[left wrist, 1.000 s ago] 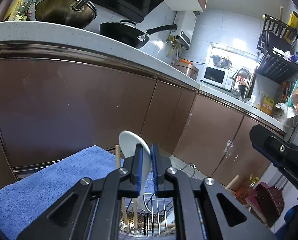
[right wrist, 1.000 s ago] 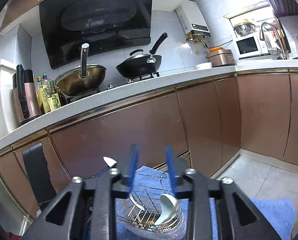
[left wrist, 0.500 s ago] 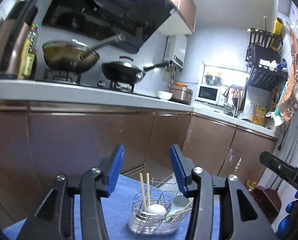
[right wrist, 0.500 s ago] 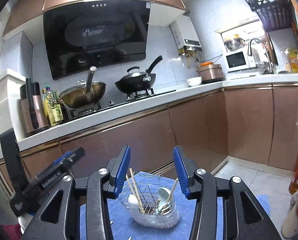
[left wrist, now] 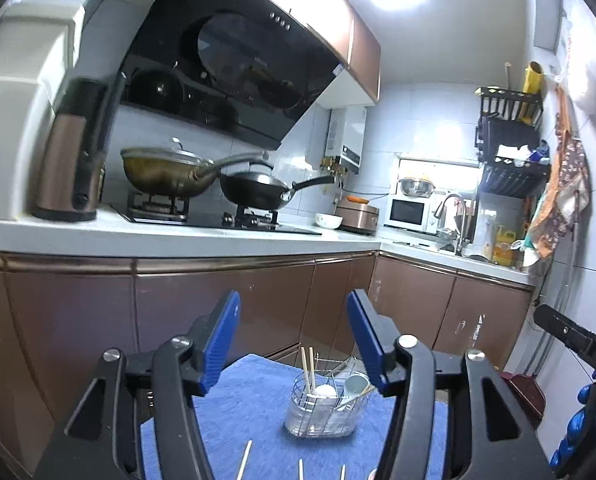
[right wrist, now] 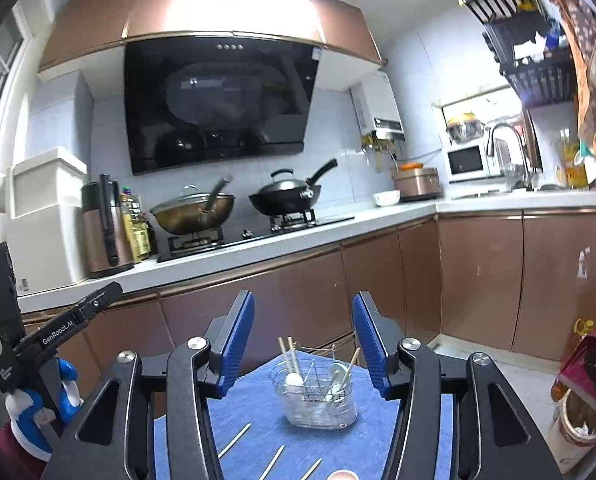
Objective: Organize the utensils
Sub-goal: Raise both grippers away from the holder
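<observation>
A clear utensil holder with a wire rack (left wrist: 322,410) (right wrist: 316,398) stands on a blue towel (left wrist: 241,408) (right wrist: 253,404). It holds two white spoons (right wrist: 293,379) (right wrist: 337,372) and upright wooden chopsticks (left wrist: 308,366) (right wrist: 287,354). Loose chopsticks (right wrist: 233,440) (left wrist: 243,458) lie on the towel in front of it. My left gripper (left wrist: 291,344) is open and empty, raised well back from the holder. My right gripper (right wrist: 304,340) is open and empty, also raised behind it. The left gripper's body shows at the left of the right wrist view (right wrist: 53,332).
Brown kitchen cabinets (right wrist: 298,292) run behind the towel, under a white counter (left wrist: 177,236) with two pans on a stove. A sink and microwave are at the back right. A bin (right wrist: 578,420) stands on the floor to the right.
My left gripper let go of the white spoon, which now rests in the holder, and opened. Both grippers opened wide and drew up and back from the holder.
</observation>
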Action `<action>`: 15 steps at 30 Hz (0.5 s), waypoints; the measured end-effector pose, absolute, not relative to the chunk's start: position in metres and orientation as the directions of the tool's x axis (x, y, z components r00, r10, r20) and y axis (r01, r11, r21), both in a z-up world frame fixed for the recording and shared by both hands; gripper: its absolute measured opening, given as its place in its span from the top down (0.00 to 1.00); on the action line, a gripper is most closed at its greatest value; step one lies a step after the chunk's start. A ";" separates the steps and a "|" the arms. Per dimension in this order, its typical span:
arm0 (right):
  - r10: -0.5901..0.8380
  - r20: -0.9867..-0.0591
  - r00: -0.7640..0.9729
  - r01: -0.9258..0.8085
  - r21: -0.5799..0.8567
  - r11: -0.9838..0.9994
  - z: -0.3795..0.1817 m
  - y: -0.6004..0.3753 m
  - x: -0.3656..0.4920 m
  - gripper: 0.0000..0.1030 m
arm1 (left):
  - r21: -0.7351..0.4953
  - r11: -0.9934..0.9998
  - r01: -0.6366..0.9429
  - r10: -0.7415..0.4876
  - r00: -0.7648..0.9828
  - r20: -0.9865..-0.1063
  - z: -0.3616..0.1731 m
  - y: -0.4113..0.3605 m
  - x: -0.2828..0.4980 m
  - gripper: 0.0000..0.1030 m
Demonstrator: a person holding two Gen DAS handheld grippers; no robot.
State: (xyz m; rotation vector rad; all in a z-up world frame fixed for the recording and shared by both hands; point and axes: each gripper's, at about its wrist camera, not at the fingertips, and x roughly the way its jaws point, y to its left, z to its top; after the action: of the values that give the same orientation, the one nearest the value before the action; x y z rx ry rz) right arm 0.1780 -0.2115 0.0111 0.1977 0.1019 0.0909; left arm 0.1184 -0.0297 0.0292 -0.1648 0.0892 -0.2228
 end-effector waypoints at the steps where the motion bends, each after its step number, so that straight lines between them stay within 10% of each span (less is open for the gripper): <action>1: 0.102 -0.087 0.991 -0.083 0.194 0.977 0.013 -0.208 0.171 0.46 | -0.167 0.963 0.212 -0.225 0.972 -0.065 0.030 -0.025 0.109 0.47; 15: 0.145 -0.098 0.984 -0.127 0.169 0.977 0.003 -0.172 0.108 0.43 | -0.103 0.983 0.150 -0.163 0.978 -0.129 0.014 0.028 0.028 0.47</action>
State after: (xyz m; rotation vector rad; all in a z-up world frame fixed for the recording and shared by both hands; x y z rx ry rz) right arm 0.1084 -0.1720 0.0027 0.1634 0.1104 0.1377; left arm 0.0282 0.0281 0.0135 -0.0927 0.1370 -0.1577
